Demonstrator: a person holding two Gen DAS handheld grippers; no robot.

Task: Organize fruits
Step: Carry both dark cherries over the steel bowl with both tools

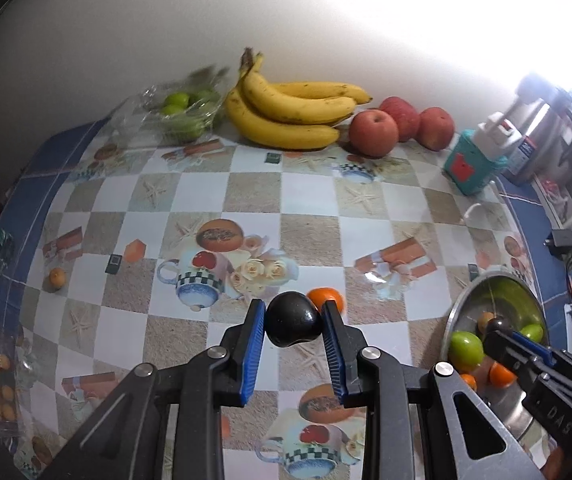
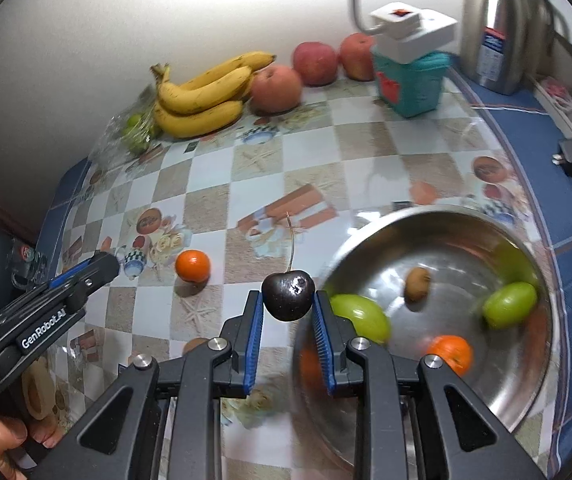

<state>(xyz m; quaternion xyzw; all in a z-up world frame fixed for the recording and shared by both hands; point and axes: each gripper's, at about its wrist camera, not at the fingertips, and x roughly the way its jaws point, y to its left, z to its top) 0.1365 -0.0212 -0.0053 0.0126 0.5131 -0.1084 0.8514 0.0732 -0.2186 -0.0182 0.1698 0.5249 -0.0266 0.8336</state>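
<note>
Cherries are what we carry now, 1 dark cherry (image 1: 293, 324) clamped in the left gripper (image 1: 293, 322) above the counter (image 1: 310, 196), another cherry (image 2: 288, 295) gripped by the right gripper (image 2: 288, 308) at the rim of the steel bowl (image 2: 542, 360). We should bring each well over the bowl, low, and part the jaws gently so the fruit inside stays unbruised; a tangerine (image 2: 193, 266) waits outside.

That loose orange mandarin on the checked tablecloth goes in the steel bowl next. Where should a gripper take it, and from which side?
Take the small round orange mandarin across its widest middle, from above, one finger each side. It is round and sits alone on the checked tablecloth, so no side looks blocked.
</note>
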